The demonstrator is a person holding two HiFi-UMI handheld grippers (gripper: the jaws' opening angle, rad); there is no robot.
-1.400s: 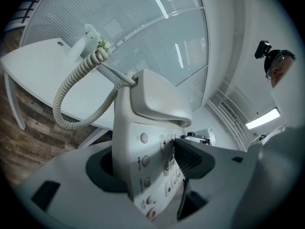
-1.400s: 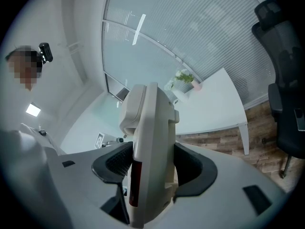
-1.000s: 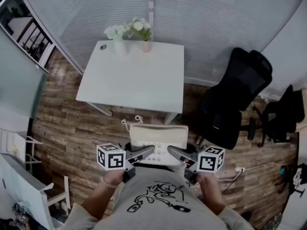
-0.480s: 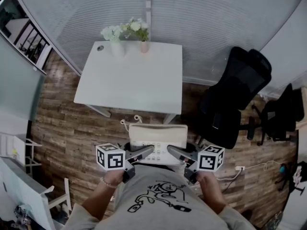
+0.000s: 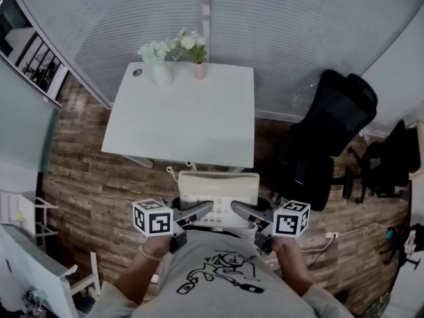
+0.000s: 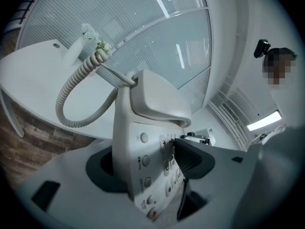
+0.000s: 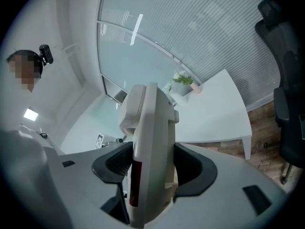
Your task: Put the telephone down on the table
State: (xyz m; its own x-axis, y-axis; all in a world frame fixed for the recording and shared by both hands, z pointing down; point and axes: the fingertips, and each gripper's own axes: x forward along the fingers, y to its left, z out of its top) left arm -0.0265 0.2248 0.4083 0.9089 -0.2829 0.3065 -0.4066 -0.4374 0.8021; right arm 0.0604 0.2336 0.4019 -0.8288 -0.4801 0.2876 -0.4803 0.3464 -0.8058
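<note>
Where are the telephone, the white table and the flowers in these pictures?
telephone [image 5: 218, 189]: head view, on its cream upper part.
white table [image 5: 185, 121]: head view, on the bare middle of its top.
flowers [image 5: 191, 43]: head view, on the white blooms at the table's far edge.

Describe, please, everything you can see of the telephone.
The telephone is a cream desk set, plastic by its look, with the handset seated at its far end and the keypad facing up. A coiled cord loops from its far left corner. It is held in the air, the left gripper clamped on its left edge and the right gripper on its right, just short of the table.
</note>
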